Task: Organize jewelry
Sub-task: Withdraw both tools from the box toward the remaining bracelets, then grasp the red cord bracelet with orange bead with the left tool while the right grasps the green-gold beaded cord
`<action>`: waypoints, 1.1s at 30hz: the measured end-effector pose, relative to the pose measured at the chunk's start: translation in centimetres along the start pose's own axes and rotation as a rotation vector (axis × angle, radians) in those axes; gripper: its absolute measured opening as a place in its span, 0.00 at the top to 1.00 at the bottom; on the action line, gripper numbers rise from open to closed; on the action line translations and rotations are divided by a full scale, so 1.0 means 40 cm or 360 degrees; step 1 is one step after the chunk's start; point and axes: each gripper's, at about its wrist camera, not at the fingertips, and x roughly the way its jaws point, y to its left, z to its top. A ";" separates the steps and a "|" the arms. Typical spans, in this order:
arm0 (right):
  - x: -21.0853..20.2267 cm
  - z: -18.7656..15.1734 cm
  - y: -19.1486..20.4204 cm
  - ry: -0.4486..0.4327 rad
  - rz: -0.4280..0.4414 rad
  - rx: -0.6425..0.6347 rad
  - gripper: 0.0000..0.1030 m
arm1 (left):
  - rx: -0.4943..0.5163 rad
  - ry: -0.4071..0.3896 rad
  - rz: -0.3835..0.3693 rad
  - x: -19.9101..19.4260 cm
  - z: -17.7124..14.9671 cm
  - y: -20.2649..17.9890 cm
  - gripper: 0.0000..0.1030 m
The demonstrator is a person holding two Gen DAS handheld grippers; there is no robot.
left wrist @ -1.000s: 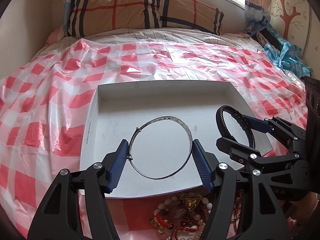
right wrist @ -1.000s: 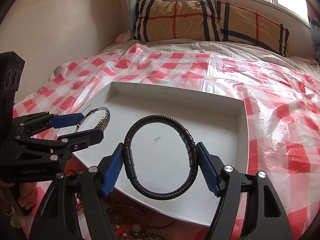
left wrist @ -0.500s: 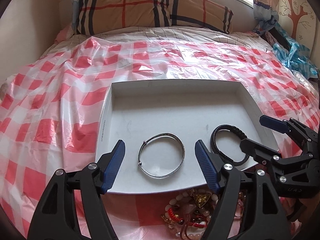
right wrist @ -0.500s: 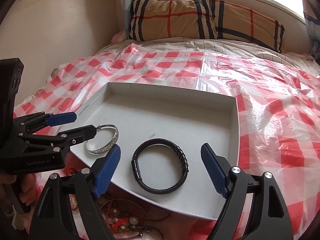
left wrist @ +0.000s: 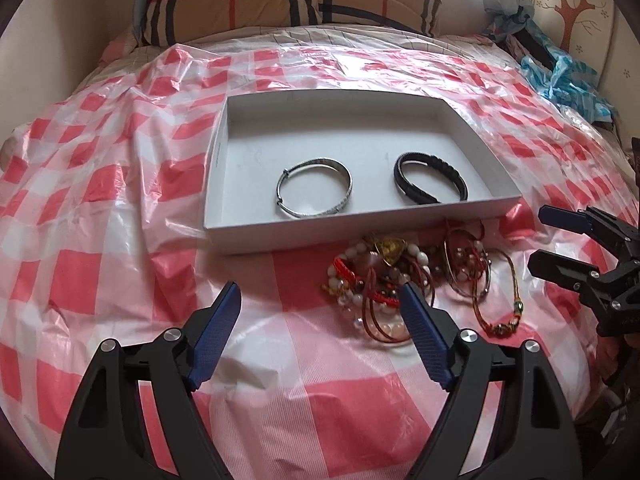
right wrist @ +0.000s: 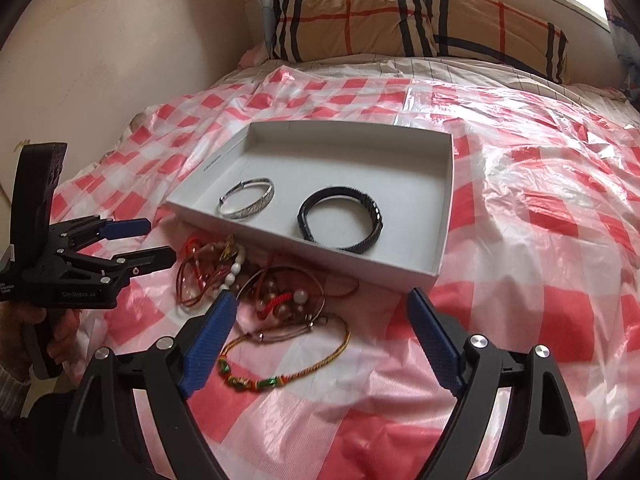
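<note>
A white shallow box lies on the bed. In it lie a silver bangle on the left and a black braided bracelet on the right. A tangled pile of beaded and red-cord jewelry lies in front of the box, with a gold-cord bracelet nearest. My left gripper is open and empty, pulled back in front of the pile. My right gripper is open and empty, right of the pile.
A red-and-white checked plastic sheet covers the bed. Plaid pillows lie at the head under the window. A wall runs along the left. Blue crumpled plastic sits at the far right.
Both grippers let go of their bracelets, which now lie in the box, and both have drawn back toward me, bringing the jewelry pile into full view.
</note>
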 end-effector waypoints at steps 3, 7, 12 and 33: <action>0.003 -0.015 0.014 0.0036 0.0021 -0.0025 0.19 | 0.0047 0.0029 -0.0020 0.001 -0.016 -0.019 0.25; 0.020 -0.027 0.037 0.0101 0.0066 -0.0072 0.19 | 0.0066 0.0055 -0.0043 0.010 -0.021 -0.027 0.25; 0.042 -0.042 0.054 0.0158 0.0090 -0.0105 0.17 | 0.0055 0.0075 -0.0066 0.023 -0.019 -0.025 0.25; 0.043 -0.069 0.052 0.0259 0.0142 -0.0065 0.70 | 0.0050 0.0171 -0.0221 0.008 -0.040 -0.037 0.93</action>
